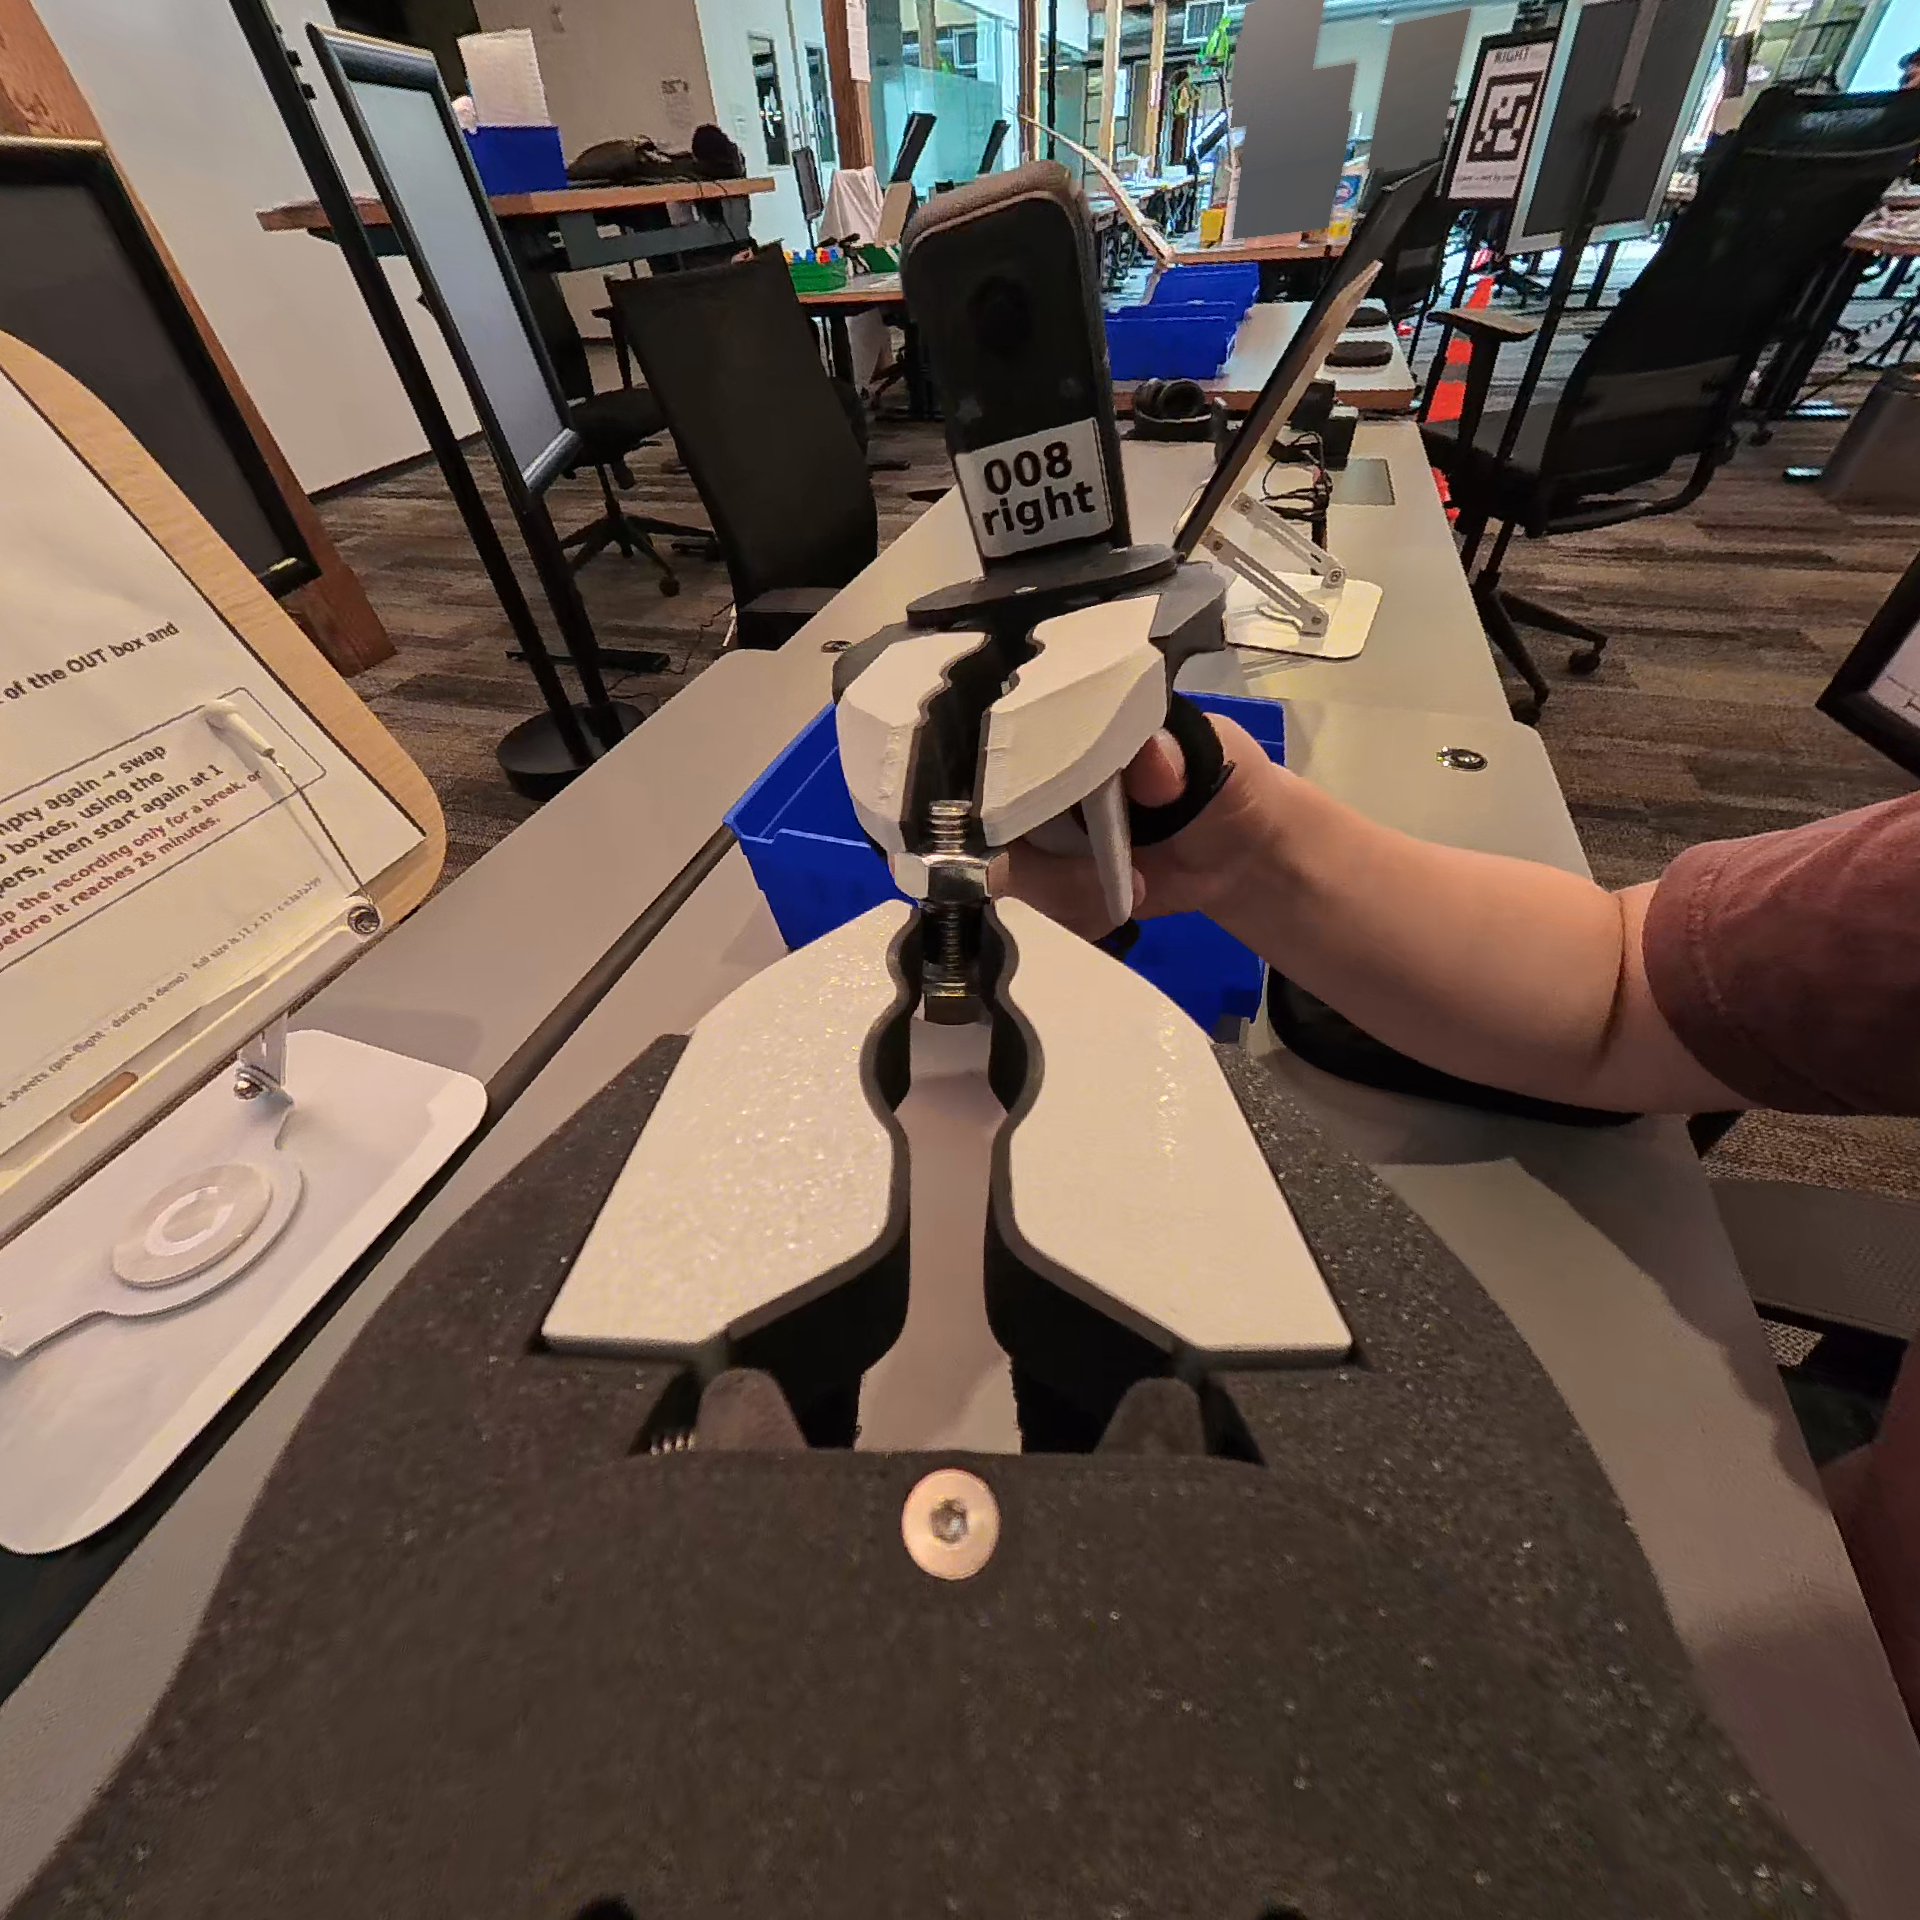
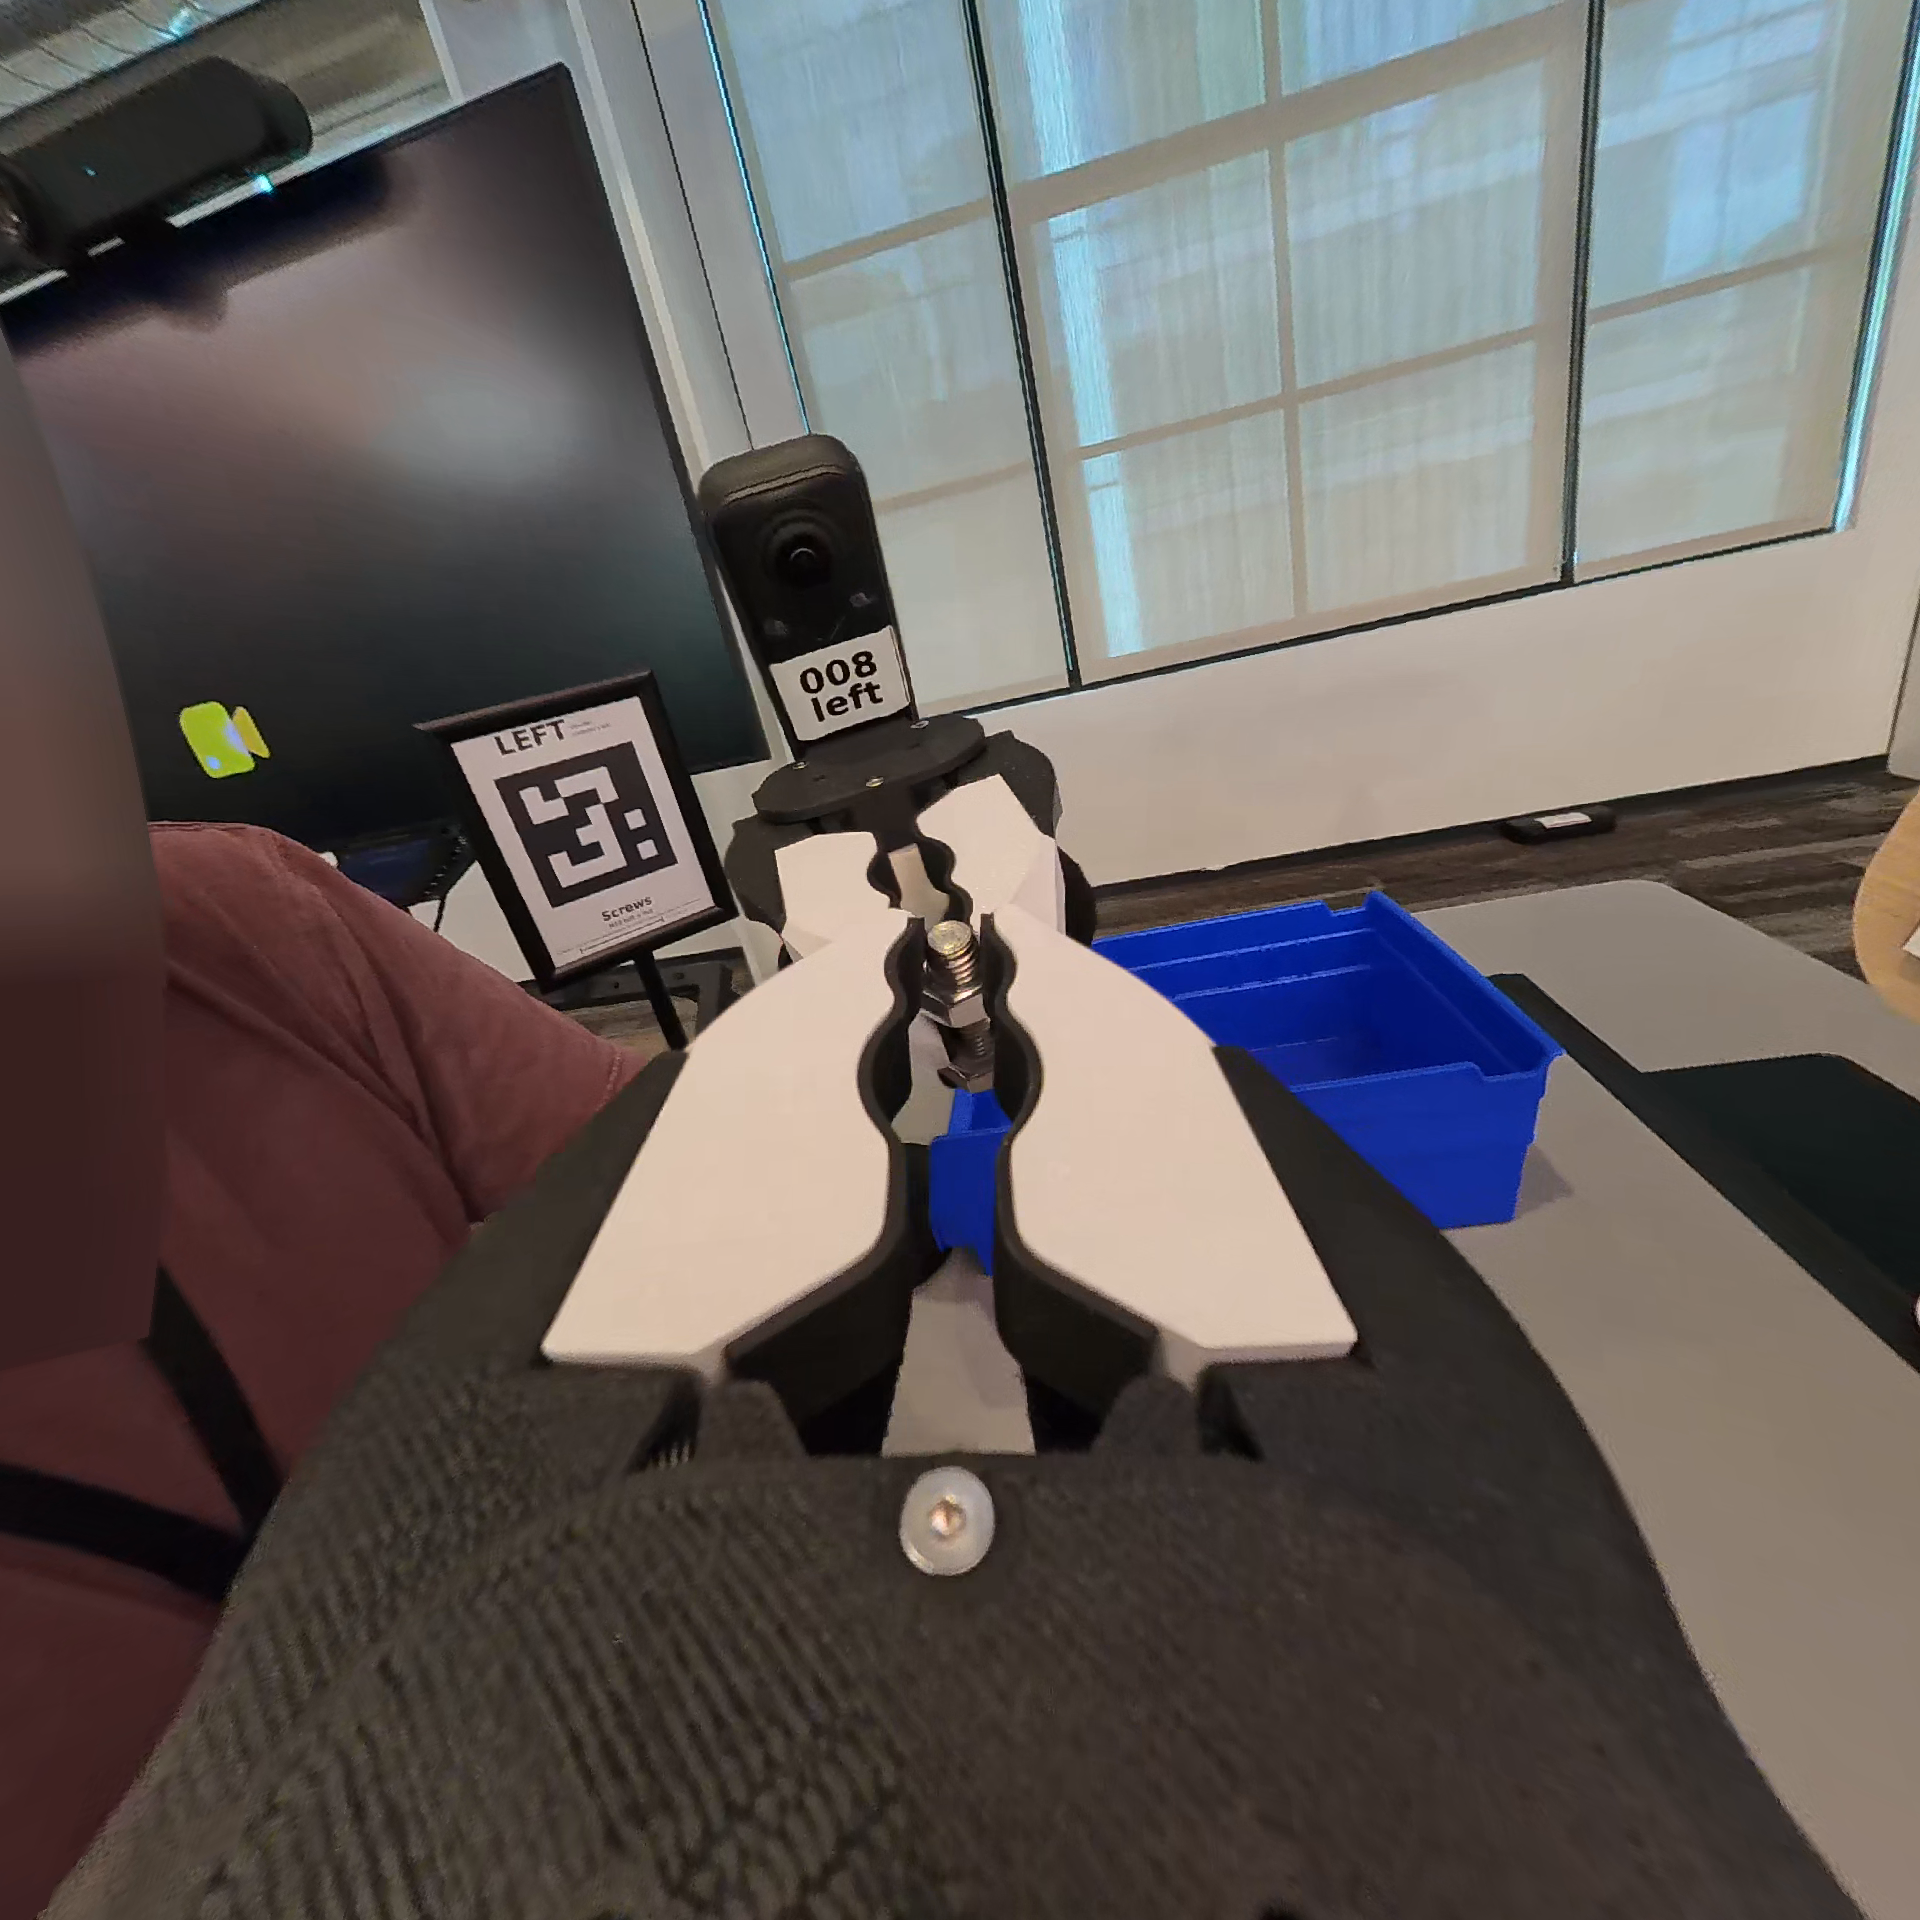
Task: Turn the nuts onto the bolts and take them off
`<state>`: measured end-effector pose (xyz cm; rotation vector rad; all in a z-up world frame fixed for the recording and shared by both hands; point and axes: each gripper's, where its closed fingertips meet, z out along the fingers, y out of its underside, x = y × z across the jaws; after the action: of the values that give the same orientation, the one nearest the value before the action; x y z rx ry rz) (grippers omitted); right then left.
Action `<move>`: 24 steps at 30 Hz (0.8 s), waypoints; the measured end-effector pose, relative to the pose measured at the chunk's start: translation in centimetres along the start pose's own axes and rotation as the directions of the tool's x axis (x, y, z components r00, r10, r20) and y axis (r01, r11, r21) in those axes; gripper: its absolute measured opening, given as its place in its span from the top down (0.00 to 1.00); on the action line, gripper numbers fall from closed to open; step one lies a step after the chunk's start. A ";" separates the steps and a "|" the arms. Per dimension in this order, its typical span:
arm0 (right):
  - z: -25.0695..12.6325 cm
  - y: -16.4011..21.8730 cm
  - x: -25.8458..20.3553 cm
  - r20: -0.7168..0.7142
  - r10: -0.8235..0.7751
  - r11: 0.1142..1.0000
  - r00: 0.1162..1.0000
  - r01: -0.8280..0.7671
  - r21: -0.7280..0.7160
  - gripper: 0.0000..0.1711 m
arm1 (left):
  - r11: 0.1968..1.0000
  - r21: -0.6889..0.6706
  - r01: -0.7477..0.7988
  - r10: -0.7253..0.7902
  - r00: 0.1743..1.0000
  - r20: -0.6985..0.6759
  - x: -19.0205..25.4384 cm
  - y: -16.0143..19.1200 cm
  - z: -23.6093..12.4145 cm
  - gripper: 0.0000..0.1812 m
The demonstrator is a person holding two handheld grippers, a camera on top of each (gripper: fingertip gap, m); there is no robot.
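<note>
A steel bolt point(image 1: 943, 940) with a hex nut point(image 1: 951, 878) on its thread is held in the air between both grippers. My left gripper point(image 1: 948, 971) is shut on the bolt's head end, with the threaded shaft pointing away from it. My right gripper point(image 1: 940, 842) faces it and is shut on the nut. In the right wrist view, my right gripper point(image 2: 954, 992) clamps the nut point(image 2: 961, 1000). The bolt's threaded tip point(image 2: 951, 943) sticks out beyond it and the bolt's head point(image 2: 966, 1072) sits below, toward the left gripper.
A blue bin point(image 1: 800, 831) stands on the grey table point(image 1: 1403, 748) under the grippers and looks empty in the right wrist view point(image 2: 1351, 1018). A document stand point(image 1: 156, 831) is at the left, a tablet stand point(image 1: 1288, 592) farther back. A person's forearm point(image 1: 1455, 987) reaches in from the right. Only a small space, under 4 cm, lies between the two pairs of fingers.
</note>
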<state>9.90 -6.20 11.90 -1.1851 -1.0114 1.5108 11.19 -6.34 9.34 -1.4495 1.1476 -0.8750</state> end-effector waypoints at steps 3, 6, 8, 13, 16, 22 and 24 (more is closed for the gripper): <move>-0.1 -0.1 -0.1 0.007 0.002 1.000 1.000 -0.002 0.005 0.94 | 1.000 0.000 0.000 0.000 1.000 -0.004 0.1 0.0 0.0 0.95; -0.1 0.0 0.1 -0.015 -0.023 1.000 1.000 0.022 -0.012 0.94 | 1.000 -0.004 -0.003 0.003 1.000 0.008 -0.1 0.0 -0.1 0.95; -0.1 0.0 0.1 -0.024 -0.029 0.999 0.999 0.029 -0.013 0.94 | 1.000 -0.007 -0.002 0.002 1.000 0.010 -0.1 0.1 0.0 0.95; 0.0 0.0 0.2 -0.043 -0.045 0.999 0.998 0.044 -0.015 0.94 | 1.000 0.001 0.000 0.000 1.000 0.015 -0.2 -0.1 -0.1 0.95; 0.1 0.0 0.1 -0.075 -0.081 0.996 0.994 0.078 -0.039 0.94 | 1.000 -0.001 0.015 -0.015 1.000 0.002 -0.1 0.0 -0.1 0.95; 0.0 0.2 0.3 -0.110 -0.104 0.992 0.989 0.095 -0.080 0.95 | 1.000 -0.001 0.019 -0.019 0.999 0.042 -1.0 0.5 0.0 0.79; 0.0 0.5 0.5 -0.116 -0.114 0.990 0.987 0.103 -0.098 0.94 | 1.000 -0.018 -0.003 0.003 1.000 0.028 -0.9 0.9 -0.1 0.77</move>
<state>9.74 -5.87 11.35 -1.2504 -1.0555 1.3037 10.68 -5.48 8.54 -1.4694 1.1391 -0.8421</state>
